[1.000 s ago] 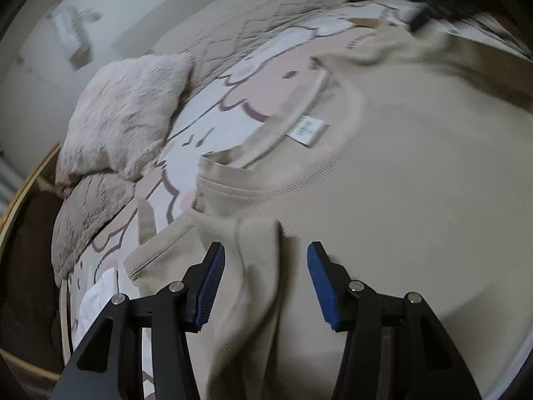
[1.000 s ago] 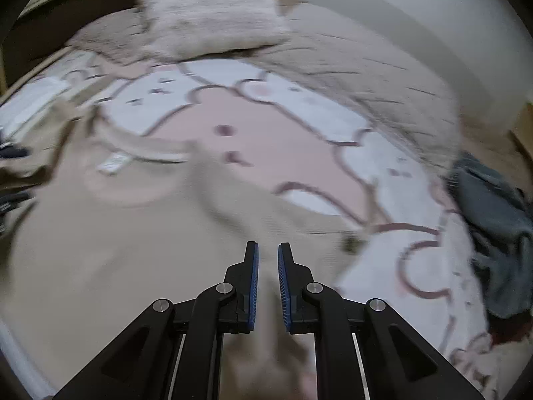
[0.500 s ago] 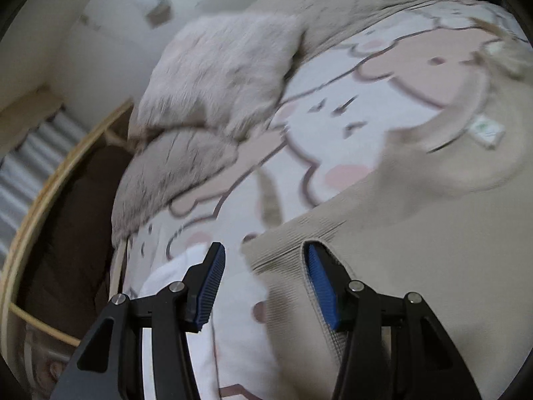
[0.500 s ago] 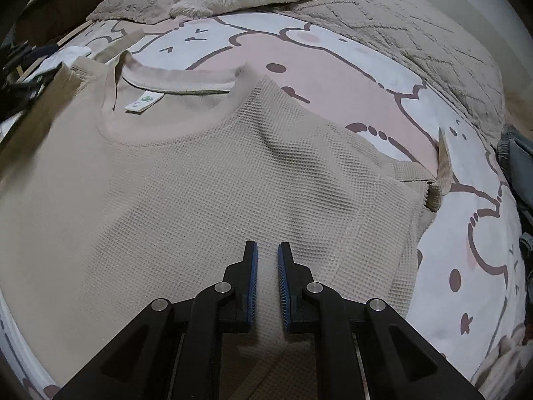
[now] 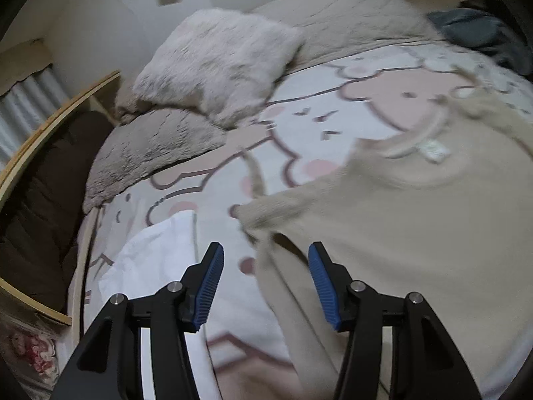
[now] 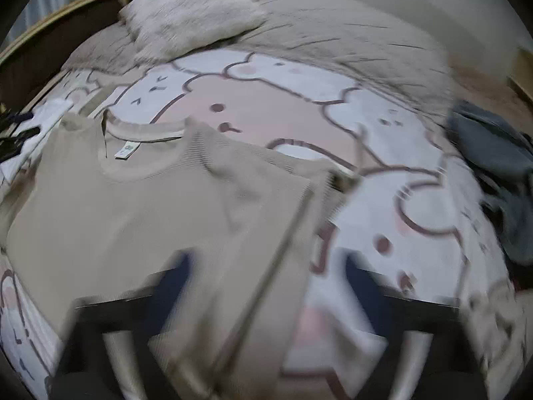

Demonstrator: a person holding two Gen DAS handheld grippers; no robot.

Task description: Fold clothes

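Bed [image 5: 349, 106] with a cartoon-bear print sheet fills both views; grey-beige quilt [image 6: 333, 33] bunched at the head, fluffy pillow [image 5: 216, 63] on top of it.

Beige waffle-knit top [image 6: 133, 206] lies spread on the sheet, neckline toward the pillow, white neck label [image 6: 126, 149] showing. Its right sleeve side looks already turned in along a straight edge; the left sleeve end [image 5: 253, 213] lies out on the sheet, rumpled.

Dark grey garment [image 6: 493, 153] heaped at the far right of the bed, well apart from the top. White cloth [image 5: 156, 260] lies just beside the top's left edge.

Left gripper [image 5: 263, 280]: fingers wide apart, nothing between them, poised over the top's left sleeve edge. Right gripper [image 6: 266, 286]: heavily motion-blurred, but the two dark fingers read as spread apart, straddling the top's right edge; no cloth visibly pinched.

Handling judgement: knit is light, soft, limp, no stiffness, will sag and drag if lifted from one point. Textured weave should grip the ribbed pads well. Best hold: the hem or sleeve cuff where the fabric is doubled, pinching both layers near the shoulder seam for the left fold
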